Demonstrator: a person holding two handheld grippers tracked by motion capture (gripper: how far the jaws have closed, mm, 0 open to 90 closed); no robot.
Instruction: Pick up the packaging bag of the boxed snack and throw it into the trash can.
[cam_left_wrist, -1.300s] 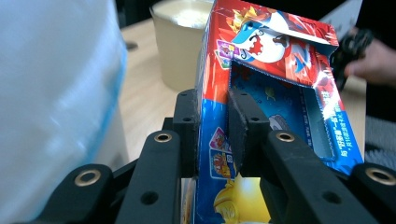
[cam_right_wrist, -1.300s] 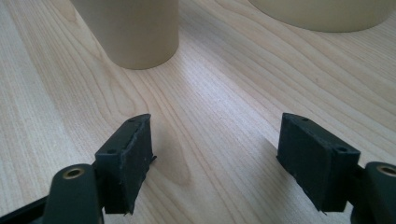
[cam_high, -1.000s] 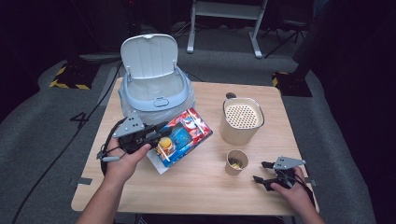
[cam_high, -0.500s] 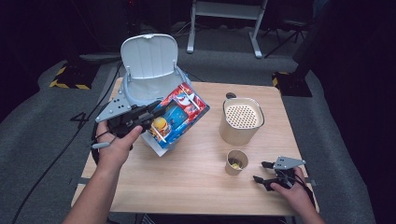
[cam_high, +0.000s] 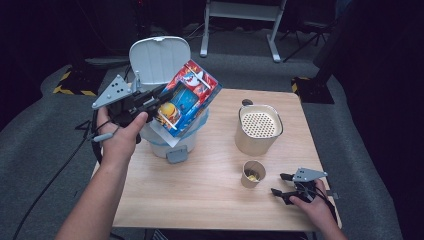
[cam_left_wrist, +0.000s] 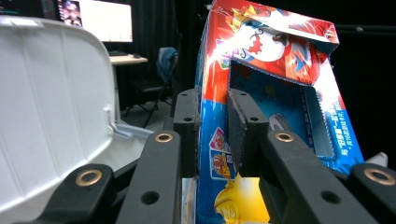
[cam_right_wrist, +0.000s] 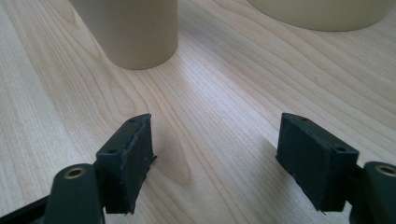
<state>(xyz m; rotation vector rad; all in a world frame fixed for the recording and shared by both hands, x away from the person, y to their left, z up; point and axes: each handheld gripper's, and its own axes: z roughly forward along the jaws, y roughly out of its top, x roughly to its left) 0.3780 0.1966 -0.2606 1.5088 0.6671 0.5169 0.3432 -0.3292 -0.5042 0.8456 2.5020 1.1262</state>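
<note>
A red and blue snack box (cam_high: 187, 97) with a cut-out window hangs tilted in the air over the white bin (cam_high: 172, 145), whose lid (cam_high: 157, 60) stands open. My left gripper (cam_high: 160, 102) is shut on the box's edge. In the left gripper view both pads clamp the cardboard wall of the box (cam_left_wrist: 261, 70), with the white lid (cam_left_wrist: 51, 93) to the left. My right gripper (cam_high: 279, 183) rests low on the table at the front right. It is open with nothing between its fingers (cam_right_wrist: 130, 158); its jaws have just been closing a little.
A small paper cup (cam_high: 253, 173) with something yellow inside stands just left of the right gripper. A beige canister (cam_high: 258, 127) with a perforated top sits behind it. The wooden table (cam_high: 200, 200) has bare room at the front centre.
The left hand has lifted the snack box off the table and carried it up and back over the open bin. The right hand has stayed in place.
</note>
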